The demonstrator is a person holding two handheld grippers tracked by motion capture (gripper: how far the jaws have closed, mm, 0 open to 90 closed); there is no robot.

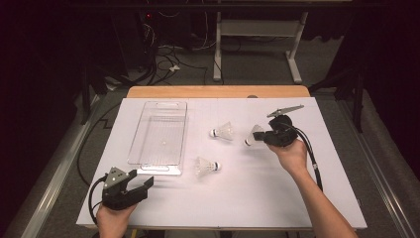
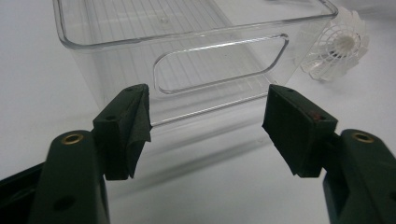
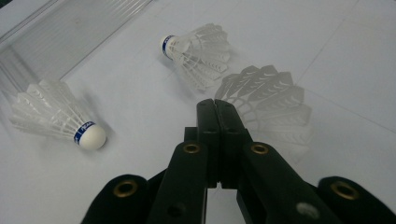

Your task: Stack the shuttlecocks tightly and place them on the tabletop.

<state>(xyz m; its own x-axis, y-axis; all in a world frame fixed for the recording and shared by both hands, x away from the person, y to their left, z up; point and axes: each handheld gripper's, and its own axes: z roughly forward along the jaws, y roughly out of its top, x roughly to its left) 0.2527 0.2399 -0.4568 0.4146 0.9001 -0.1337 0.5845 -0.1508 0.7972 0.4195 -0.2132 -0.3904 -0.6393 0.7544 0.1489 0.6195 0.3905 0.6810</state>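
White sheeting covers the table (image 1: 257, 198), with bare room along its near edge and right side. Right gripper (image 1: 258, 135), jaws pressed together, pinches a shuttlecock (image 1: 253, 135) by its feather skirt near two loose shuttlecocks (image 1: 222, 132) (image 1: 207, 166). Left gripper (image 1: 143, 182), jaws spread with nothing between them, sits just before the clear bin (image 1: 157, 167).

White table (image 1: 277, 198): bin (image 1: 161, 133), three shuttlecocks (image 1: 207, 166).

Lab — floor cables (image 1: 163, 62), bare desk frame (image 1: 257, 29)
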